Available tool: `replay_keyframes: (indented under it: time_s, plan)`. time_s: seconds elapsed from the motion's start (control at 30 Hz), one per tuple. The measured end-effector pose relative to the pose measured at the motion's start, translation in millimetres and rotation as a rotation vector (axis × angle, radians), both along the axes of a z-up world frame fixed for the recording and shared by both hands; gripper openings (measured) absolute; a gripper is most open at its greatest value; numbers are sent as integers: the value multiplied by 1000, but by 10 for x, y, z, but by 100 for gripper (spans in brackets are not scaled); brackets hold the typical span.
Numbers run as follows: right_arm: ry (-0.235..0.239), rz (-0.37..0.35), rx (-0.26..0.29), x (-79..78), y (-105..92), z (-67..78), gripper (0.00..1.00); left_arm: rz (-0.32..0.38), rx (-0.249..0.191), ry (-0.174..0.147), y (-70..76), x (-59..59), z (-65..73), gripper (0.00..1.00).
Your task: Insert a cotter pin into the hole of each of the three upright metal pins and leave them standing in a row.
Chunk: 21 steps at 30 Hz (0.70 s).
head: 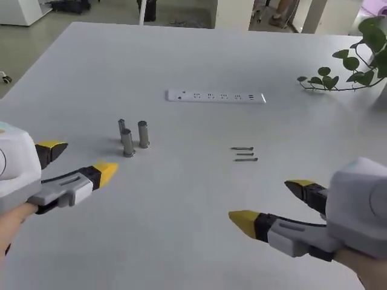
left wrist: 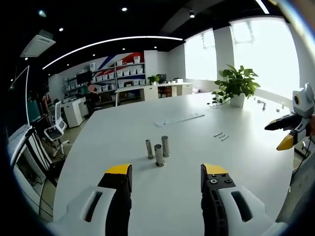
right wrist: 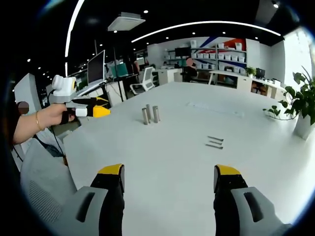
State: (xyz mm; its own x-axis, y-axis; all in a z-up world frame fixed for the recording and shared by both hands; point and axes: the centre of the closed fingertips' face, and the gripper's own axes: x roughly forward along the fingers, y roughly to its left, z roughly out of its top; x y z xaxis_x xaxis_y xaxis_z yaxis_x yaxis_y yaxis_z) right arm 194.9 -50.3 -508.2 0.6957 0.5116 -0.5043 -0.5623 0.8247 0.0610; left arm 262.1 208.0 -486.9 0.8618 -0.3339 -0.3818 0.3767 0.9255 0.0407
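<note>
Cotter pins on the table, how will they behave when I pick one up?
The cotter pins look thin and lie flat on the smooth table, so pinching one is probably fiddly. They're likely very light and may skid or roll if nudged.

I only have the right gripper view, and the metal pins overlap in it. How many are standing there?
Observer: Three metal pins, upright, bunched in a cluster rather than a row.
Operator: Any cotter pins in them yet?
Observer: None that I can see; three cotter pins lie loose and parallel on the table, apart from the cluster.
Operator: And that pale strip farther back?
Observer: A white power strip with several sockets.
</note>
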Motion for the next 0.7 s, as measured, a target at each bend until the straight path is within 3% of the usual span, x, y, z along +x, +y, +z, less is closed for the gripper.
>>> replay_keyframes:
  time_s: [0.23, 0.37, 0.53, 0.57, 0.63, 0.7]
  plan:
    - [7, -5, 15, 68, 80, -8, 70, 9, -28, -5, 44, 272, -40, 49]
    - [15, -7, 20, 99, 102, -31, 69, 12, -43, -25, 83, 474, -52, 48]
    - [5, -20, 21, 148, 97, -29, 67, 20, -31, -19, 155, 670, -137, 46]
    - [9, -25, 23, 151, 92, -31, 66, 31, -36, -13, 183, 704, -154, 44]
    - [12, -32, 33, 163, 85, -30, 66, 40, -97, 8, 208, 775, -191, 42]
    - [12, -39, 36, 175, 71, -31, 66, 45, -101, 3, 273, 863, -216, 41]
